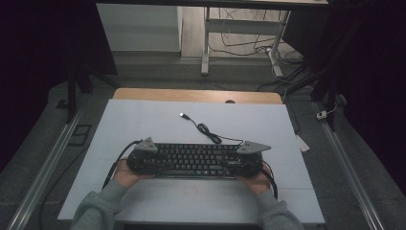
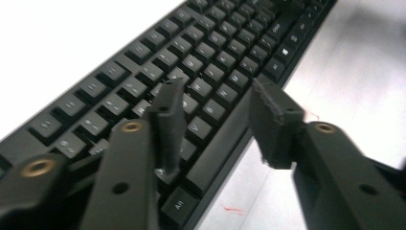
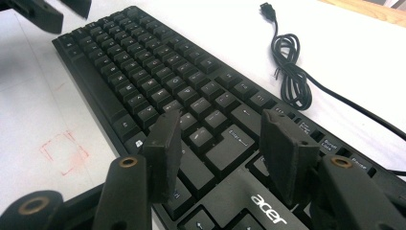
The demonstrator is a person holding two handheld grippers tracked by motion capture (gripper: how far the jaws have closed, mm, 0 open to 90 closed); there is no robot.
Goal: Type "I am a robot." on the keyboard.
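Note:
A black Acer keyboard (image 1: 196,158) lies across the white mat, and a person's hand holds a gripper at each end of it. My left gripper (image 2: 218,103) is open. One jaw is over the lower-left keys (image 2: 201,57), the other is off the keyboard's front edge, so that edge runs through the gap. My right gripper (image 3: 220,136) is open too, hovering over the keys near Enter on the keyboard (image 3: 143,72). In the high view the left gripper (image 1: 154,162) and right gripper (image 1: 234,162) face each other. The keyboard's cable (image 1: 206,128) lies coiled behind it, with its USB plug (image 1: 182,115) loose.
The white mat (image 1: 143,120) covers a wooden table (image 1: 191,94). A faint red square mark (image 3: 62,151) is drawn on the mat in front of the keyboard. The coiled cable (image 3: 289,76) lies to the far side. A desk frame (image 1: 206,48) and floor cables stand beyond the table.

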